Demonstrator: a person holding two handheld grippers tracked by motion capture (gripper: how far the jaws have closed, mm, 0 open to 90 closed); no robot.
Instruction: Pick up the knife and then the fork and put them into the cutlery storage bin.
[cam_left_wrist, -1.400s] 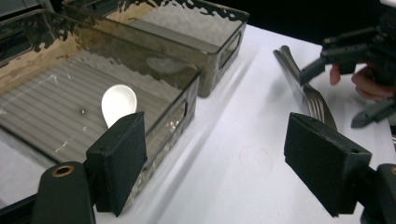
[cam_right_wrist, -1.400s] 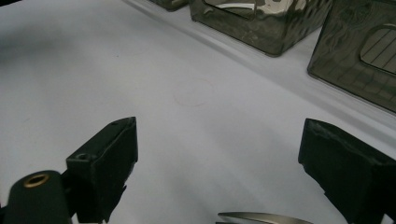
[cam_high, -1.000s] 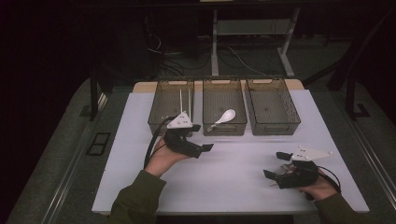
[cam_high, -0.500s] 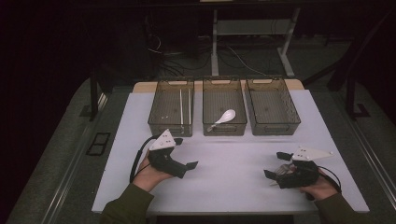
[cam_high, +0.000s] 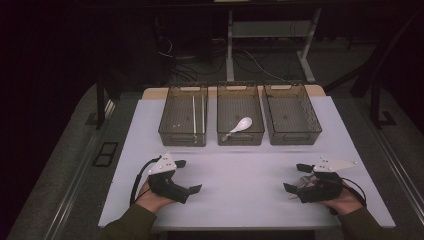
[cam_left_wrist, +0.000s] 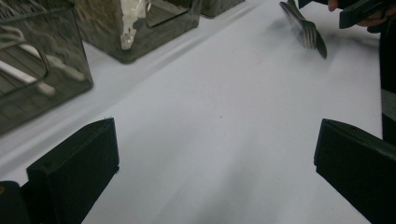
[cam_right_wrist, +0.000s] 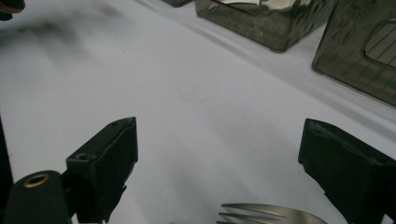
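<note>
Left tool (cam_high: 187, 176) has drawn back from bins, open; fork (cam_right_wrist: 261, 213) lies between right tool's (cam_high: 295, 177) jaws.

White table (cam_high: 240, 200), 3 bins (cam_high: 183, 122), spoon (cam_high: 239, 126) in mid bin

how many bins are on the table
3, side by side along the far edge: the left bin holds chopsticks, the middle bin holds a white spoon, and the right bin looks empty.
</note>
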